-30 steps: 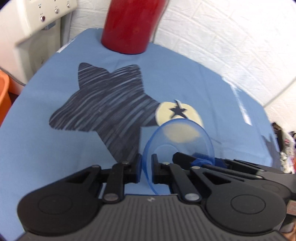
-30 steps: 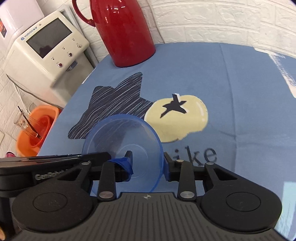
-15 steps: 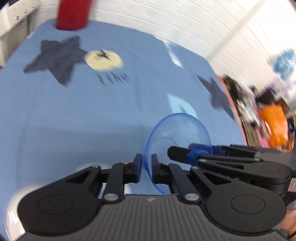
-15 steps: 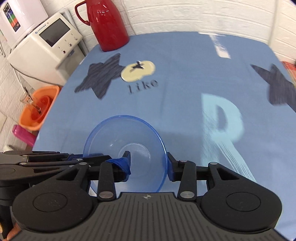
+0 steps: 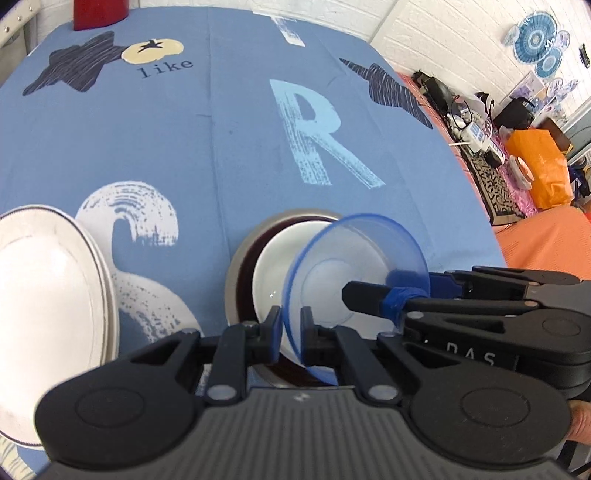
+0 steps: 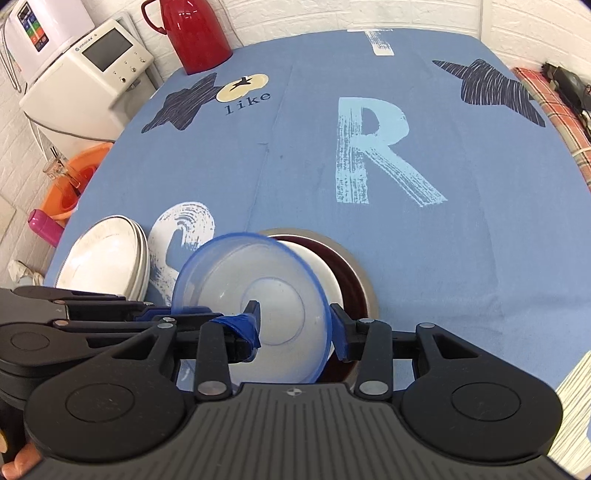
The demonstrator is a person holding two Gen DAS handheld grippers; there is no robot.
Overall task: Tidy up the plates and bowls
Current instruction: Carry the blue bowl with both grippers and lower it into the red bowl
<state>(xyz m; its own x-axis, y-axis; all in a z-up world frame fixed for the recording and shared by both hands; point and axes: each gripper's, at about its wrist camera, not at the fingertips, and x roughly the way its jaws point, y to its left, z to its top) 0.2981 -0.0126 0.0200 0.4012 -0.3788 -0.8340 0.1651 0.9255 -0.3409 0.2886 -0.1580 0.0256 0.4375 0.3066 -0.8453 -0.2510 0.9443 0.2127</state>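
Note:
A clear blue bowl (image 5: 354,266) (image 6: 229,291) hangs tilted in the air, held from two sides. My left gripper (image 5: 290,332) is shut on its near rim. My right gripper (image 6: 295,326) straddles the opposite wall, with its blue-taped finger (image 6: 240,328) (image 5: 399,299) inside the bowl and the other finger against the rim. Directly under the blue bowl stands a nested stack: a white bowl (image 5: 273,269) (image 6: 321,266) inside a dark red bowl (image 6: 349,284), inside a grey outer bowl (image 5: 295,216). To the left of it lies a stack of white plates (image 5: 44,295) (image 6: 107,258).
The blue printed tablecloth (image 6: 369,206) covers the table. A red thermos (image 6: 199,33) stands at the far left corner, beside a white appliance (image 6: 88,74). An orange basin (image 6: 70,181) sits off the left edge. Orange cloth (image 5: 546,243) and clutter lie beyond the right edge.
Both grippers have carried the blue bowl back from the far end near the red thermos to the near side, above the nested bowls. The grip on it is unchanged.

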